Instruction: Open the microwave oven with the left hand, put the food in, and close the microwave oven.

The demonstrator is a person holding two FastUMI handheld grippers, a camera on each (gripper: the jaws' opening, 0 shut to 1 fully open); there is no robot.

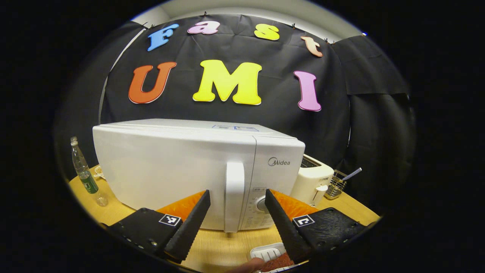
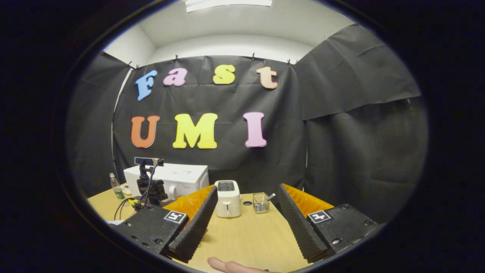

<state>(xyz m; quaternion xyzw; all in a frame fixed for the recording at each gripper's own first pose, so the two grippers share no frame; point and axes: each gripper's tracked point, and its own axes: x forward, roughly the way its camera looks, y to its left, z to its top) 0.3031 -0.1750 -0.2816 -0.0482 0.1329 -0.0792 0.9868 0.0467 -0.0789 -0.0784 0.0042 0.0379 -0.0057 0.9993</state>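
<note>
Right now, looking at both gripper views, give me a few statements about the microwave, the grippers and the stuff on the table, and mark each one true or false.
1. The microwave door is shut. True.
2. The left gripper is clamped on the door handle. False: its fingers stand open on either side of the handle, not pressing on it.
3. A white toaster stands beside the microwave, on its control-panel side. True.
4. The right gripper holds the toaster. False: it is open and holds nothing; the toaster stands farther off on the table.
5. A bottle lies on its side on the table. False: it stands upright, near the microwave's other end.
</note>
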